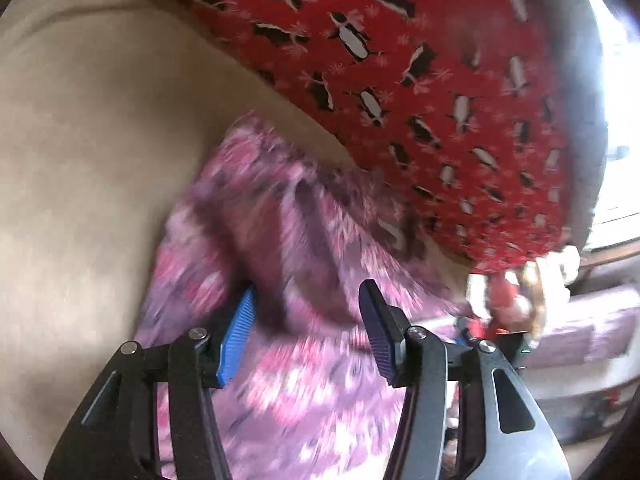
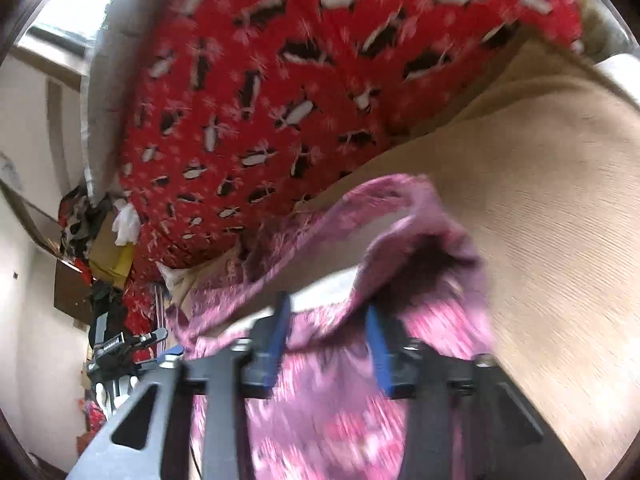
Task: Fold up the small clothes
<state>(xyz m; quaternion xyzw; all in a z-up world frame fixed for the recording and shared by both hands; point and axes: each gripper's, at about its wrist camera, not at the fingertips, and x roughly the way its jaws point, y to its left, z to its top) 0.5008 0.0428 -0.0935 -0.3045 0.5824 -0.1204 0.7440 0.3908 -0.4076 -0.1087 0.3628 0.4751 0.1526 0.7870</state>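
A small pink and purple patterned garment lies rumpled on a beige cloth surface. My left gripper is open just above it, with cloth between and under the blue pads. In the right wrist view the same garment is bunched, with a raised fold beyond the fingers. My right gripper is open, its jaws standing either side of a ridge of the cloth. Both views are blurred by motion.
A red blanket with a penguin print lies along the far side of the beige surface; it also shows in the right wrist view. Room clutter and boxes stand off to the side past the edge.
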